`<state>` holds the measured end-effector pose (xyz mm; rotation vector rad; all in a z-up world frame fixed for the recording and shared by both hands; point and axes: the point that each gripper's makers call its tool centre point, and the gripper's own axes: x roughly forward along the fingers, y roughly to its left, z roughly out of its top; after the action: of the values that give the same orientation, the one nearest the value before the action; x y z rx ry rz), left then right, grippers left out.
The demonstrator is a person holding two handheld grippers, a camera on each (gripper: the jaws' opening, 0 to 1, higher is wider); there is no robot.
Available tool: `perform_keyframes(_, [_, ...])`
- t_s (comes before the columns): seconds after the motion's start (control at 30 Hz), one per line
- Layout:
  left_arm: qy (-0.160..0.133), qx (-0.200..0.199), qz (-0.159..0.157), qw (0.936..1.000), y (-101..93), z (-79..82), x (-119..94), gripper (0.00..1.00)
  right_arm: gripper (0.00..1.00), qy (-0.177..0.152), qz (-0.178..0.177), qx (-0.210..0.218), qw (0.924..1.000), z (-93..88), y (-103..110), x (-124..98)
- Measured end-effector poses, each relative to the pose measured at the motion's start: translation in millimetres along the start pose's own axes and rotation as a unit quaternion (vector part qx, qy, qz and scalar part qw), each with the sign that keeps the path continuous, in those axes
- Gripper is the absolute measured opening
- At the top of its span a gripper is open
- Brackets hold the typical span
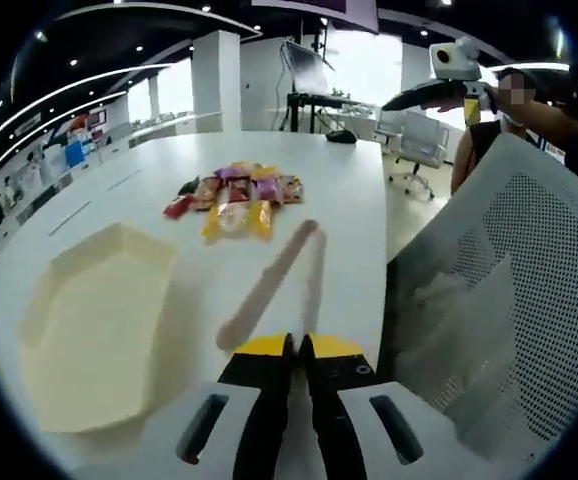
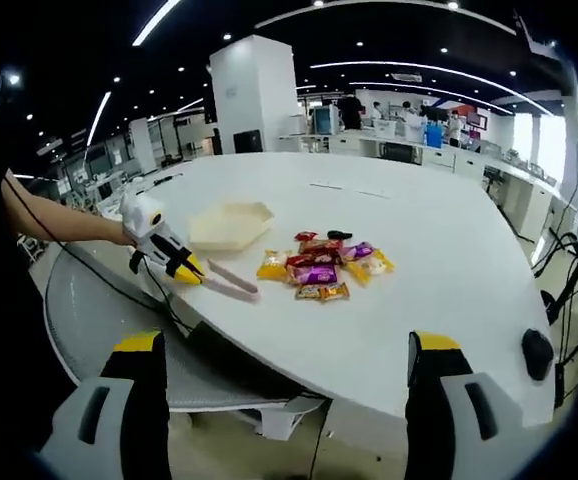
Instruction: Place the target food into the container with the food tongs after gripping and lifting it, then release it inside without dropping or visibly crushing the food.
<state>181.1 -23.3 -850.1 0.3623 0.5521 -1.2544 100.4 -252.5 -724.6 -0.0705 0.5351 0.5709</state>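
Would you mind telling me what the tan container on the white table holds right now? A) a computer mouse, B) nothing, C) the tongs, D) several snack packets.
B: the tan container shows only its bare inside, the snack packets lie in a heap apart from it on the white table, and the tongs sit in the left gripper.

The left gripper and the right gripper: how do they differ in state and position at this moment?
The left gripper is shut on the tongs, while the right gripper stands open with nothing between its jaws. The left gripper reaches over the white table, near the tray and the snack packets; the right gripper is held back from the table's edge. Both have black jaws with yellow parts.
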Motion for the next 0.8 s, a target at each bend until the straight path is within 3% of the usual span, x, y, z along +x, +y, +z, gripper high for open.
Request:
perform_keyframes(0.13, [-0.020,-0.018,-0.011,0.9996,-1.1,0.6,-1,0.01,1.00,-0.014,-0.001,0.009,0.9999,5.6,-1,2])
perform_keyframes(0.33, [-0.036,-0.032,-0.013,0.9987,-4.1,6.2,-3,0.00,1.00,-0.003,0.008,0.019,0.9998,5.6,1,6])
perform_keyframes(0.43, [-0.049,-0.038,-0.026,0.9977,-12.8,15.5,-8,0.00,0.99,-0.046,0.023,0.007,0.9986,23.4,9,8])
perform_keyframes(0.5, [-0.046,-0.026,-0.033,0.9980,-20.6,20.8,-12,0.00,1.00,-0.074,0.021,-0.025,0.9968,33.0,8,10])
perform_keyframes(0.57, [-0.057,-0.024,-0.037,0.9974,-26.3,31.1,-17,0.00,0.99,-0.069,0.027,-0.025,0.9969,32.4,12,14])
perform_keyframes(0.7, [-0.079,-0.024,-0.039,0.9958,-31.9,53.4,-27,0.00,0.89,-0.069,0.046,-0.034,0.9959,34.6,18,26])
perform_keyframes(0.8, [-0.097,-0.013,-0.047,0.9941,-42.0,77.8,-37,0.00,0.86,-0.100,0.069,-0.061,0.9908,47.8,34,36])
